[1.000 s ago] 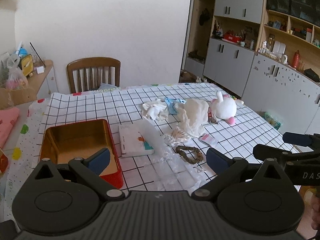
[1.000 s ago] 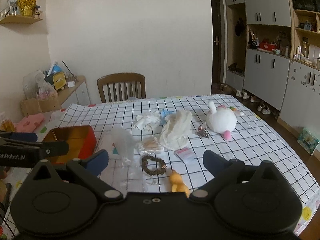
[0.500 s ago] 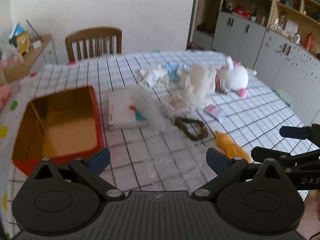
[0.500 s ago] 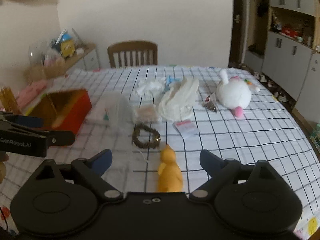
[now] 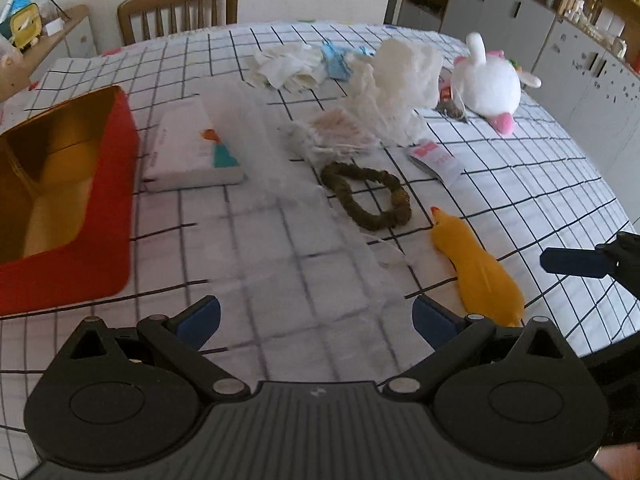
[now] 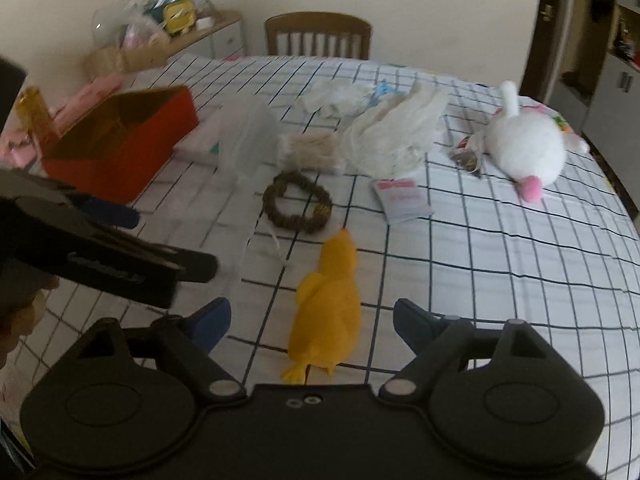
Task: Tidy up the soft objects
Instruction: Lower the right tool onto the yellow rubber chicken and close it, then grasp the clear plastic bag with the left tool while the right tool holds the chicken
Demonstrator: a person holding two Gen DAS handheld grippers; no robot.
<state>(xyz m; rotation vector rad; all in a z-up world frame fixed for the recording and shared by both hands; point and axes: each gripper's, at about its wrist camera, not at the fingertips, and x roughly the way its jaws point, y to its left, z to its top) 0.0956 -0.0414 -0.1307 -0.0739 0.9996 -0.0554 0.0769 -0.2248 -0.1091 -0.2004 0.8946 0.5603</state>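
A yellow rubber chicken [image 6: 326, 300] lies on the checked tablecloth, between the open fingers of my right gripper [image 6: 312, 322]; it also shows in the left wrist view [image 5: 476, 268]. My left gripper [image 5: 316, 318] is open and empty above a clear plastic bag [image 5: 304, 240]. A brown scrunchie [image 5: 366, 196], a white cloth bundle [image 5: 396, 88], a white plush bunny [image 5: 490, 88] and crumpled white gloves [image 5: 288, 66] lie farther back. An open red tin [image 5: 52, 196] stands at the left.
A white booklet [image 5: 192, 152] lies beside the tin, a small packet [image 5: 436, 160] near the scrunchie. A wooden chair [image 5: 178, 8] stands at the table's far side. Grey cabinets [image 5: 520, 20] are to the right, a cluttered sideboard [image 6: 160, 40] to the left.
Both grippers have tilted down and moved closer to the table. The yellow chicken has come between the right gripper's fingers. Both stay open.
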